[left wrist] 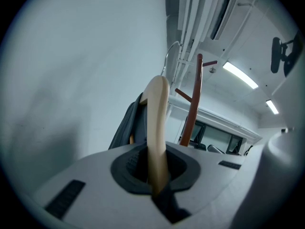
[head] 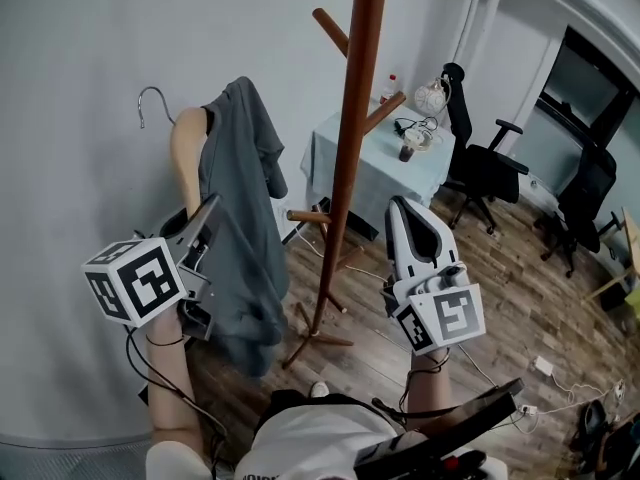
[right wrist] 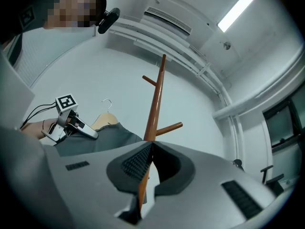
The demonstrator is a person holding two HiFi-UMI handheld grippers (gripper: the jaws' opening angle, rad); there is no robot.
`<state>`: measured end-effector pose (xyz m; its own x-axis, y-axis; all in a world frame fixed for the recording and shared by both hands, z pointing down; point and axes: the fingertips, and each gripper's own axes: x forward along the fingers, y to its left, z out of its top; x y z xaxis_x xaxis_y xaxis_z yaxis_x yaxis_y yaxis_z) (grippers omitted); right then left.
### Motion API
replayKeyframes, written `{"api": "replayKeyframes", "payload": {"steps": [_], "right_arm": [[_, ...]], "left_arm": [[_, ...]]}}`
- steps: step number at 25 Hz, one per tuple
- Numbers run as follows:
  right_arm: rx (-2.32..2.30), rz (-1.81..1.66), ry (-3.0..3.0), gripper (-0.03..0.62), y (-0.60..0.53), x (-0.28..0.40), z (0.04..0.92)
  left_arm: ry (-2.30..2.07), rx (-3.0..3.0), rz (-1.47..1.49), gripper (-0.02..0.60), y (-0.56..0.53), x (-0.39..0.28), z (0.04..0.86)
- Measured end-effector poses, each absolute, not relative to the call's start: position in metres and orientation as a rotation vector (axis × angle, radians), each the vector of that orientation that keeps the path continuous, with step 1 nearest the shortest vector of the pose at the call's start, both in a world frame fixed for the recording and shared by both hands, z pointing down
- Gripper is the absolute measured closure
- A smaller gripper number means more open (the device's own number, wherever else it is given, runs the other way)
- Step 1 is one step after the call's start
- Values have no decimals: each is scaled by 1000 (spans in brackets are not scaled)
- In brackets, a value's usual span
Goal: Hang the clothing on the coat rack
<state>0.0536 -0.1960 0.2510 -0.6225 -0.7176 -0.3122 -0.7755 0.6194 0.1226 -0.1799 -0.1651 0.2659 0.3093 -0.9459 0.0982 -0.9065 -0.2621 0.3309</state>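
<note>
A grey shirt [head: 240,228] hangs on a wooden hanger [head: 185,143] with a metal hook [head: 150,98] at its top. My left gripper [head: 208,211] is shut on one arm of the hanger [left wrist: 157,123], holding it up by the white wall, left of the coat rack. The brown wooden coat rack [head: 350,148] stands between my two grippers, its pegs bare. My right gripper [head: 412,230] is to the right of the pole, jaws together and empty. In the right gripper view the rack's pole [right wrist: 155,99] rises just beyond the jaws, with the left gripper [right wrist: 94,134] and shirt [right wrist: 102,140] at the left.
A table with a pale cloth [head: 345,163] stands behind the rack, with a bottle and small items on it. Two black office chairs [head: 485,173] [head: 590,203] stand to the right on the wooden floor. Cables and a plug [head: 545,368] lie by my feet.
</note>
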Motion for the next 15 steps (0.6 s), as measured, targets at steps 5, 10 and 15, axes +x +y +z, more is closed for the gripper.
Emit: {"api": "replayKeyframes", "payload": {"steps": [5, 10, 15], "right_arm": [[-1219, 334, 2616, 574, -198, 50, 254], [-1235, 325, 2599, 574, -203, 43, 250], [-1276, 329, 2568, 574, -215, 40, 232]], "left_arm": [[-1654, 2273, -141, 552, -177, -178, 259], [-1609, 2306, -92, 552, -199, -177, 254], [-1548, 2346, -29, 552, -228, -177, 239]]}}
